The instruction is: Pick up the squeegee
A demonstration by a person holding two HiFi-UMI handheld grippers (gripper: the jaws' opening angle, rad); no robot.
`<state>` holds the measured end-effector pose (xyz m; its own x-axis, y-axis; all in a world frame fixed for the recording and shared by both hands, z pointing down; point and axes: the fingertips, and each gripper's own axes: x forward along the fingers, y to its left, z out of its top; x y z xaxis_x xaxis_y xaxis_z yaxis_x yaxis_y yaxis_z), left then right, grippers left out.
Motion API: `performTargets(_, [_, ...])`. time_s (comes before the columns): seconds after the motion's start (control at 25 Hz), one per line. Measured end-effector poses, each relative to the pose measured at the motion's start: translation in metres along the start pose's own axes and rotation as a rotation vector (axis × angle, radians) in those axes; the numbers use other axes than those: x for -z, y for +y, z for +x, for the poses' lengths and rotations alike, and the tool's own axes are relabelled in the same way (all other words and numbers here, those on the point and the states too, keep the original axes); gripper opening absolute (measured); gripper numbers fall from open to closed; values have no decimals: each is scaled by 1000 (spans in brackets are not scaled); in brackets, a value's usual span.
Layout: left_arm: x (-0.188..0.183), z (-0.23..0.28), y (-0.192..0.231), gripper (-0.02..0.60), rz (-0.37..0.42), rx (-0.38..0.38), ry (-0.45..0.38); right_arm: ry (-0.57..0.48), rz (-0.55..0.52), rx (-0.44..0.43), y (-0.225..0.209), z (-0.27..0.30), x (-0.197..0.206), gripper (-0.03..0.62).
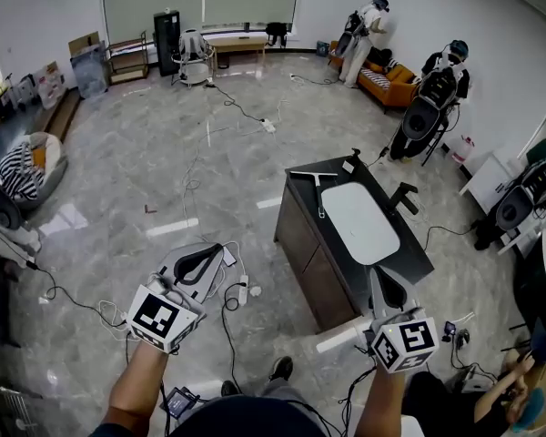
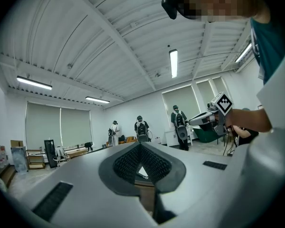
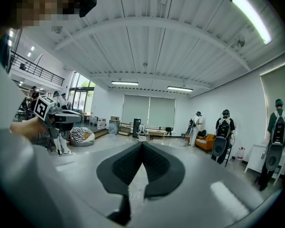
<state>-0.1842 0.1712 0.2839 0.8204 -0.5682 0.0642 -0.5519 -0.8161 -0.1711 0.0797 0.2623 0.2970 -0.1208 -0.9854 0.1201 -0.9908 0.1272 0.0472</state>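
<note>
On the dark counter (image 1: 409, 248), in the head view, the squeegee (image 1: 317, 189) lies at the far left corner, left of the white basin (image 1: 359, 221). Its blade lies across the far end and its handle runs back toward the person. The right gripper (image 1: 382, 280) hangs at the counter's near end, so it looks the nearer one; the squeegee lies ahead of it and slightly left, well apart. The left gripper (image 1: 209, 255) is over the floor (image 1: 164, 153), with the squeegee ahead and to its right.

The left gripper view shows the left gripper (image 2: 140, 144) with its jaws pressed together on nothing; no squeegee shows.

The right gripper view shows the right gripper (image 3: 142, 144) likewise closed and empty.
</note>
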Motion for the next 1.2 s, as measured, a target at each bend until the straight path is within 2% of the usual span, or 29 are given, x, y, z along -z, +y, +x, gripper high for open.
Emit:
performTargets(0.44, [2, 78, -7, 6, -7, -109, 43, -5, 3, -134, -79, 73, 8, 8])
performTargets(0.64, [1, 105, -12, 6, -13, -151, 63, -13, 16, -174, -109, 94, 9, 8])
performTargets(0.88, [-1, 129, -15, 6, 14, -197, 89, -11, 30, -214, -137, 115, 16, 8])
performTargets(1.2, [8, 164, -5, 6, -7, -174, 72, 6, 50, -192, -158, 131, 25, 8])
